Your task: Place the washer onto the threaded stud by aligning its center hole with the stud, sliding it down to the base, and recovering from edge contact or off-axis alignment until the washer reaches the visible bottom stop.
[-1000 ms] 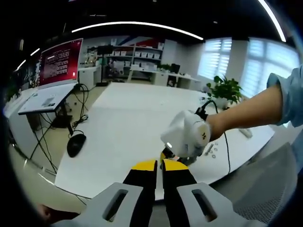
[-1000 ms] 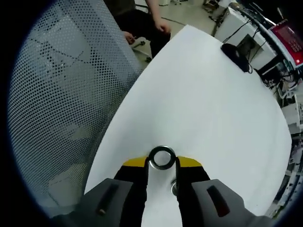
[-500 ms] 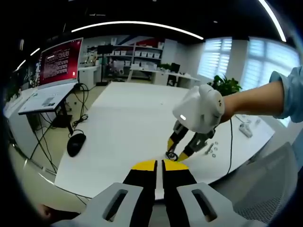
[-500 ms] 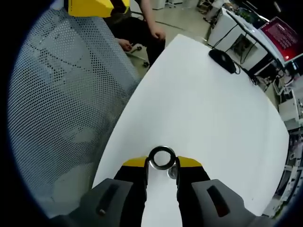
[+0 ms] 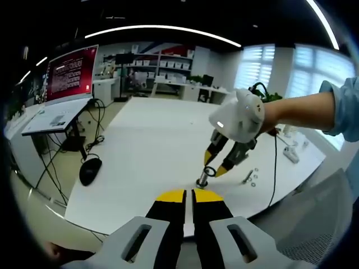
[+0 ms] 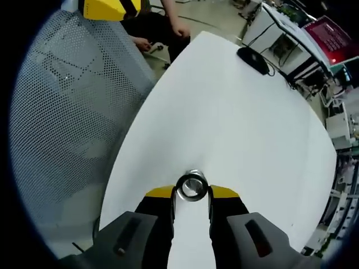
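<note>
In the right gripper view, the steel washer (image 6: 190,186) sits between the yellow tips of my right gripper (image 6: 191,192), which is shut on it. The top of the threaded stud (image 6: 195,173) peeks out just behind the washer's rim. In the left gripper view, the right gripper (image 5: 216,163) comes in from the right in a person's hand and holds the washer (image 5: 209,171) just above the stud (image 5: 202,181), which stands upright on the white table (image 5: 146,145). My left gripper (image 5: 188,196) hangs back at the table's near edge, shut on nothing.
Loose washers (image 5: 253,178) and a bolt (image 5: 245,179) lie right of the stud. A black mouse (image 5: 90,171) with its cable lies at the table's left edge. A mesh chair back (image 6: 61,123) stands beside the table. A seated person's hand (image 6: 180,29) shows beyond it.
The right gripper has carried the washer up and away from the left camera, to just over the stud. In its own view the stud has shifted from lower right to behind the washer.
</note>
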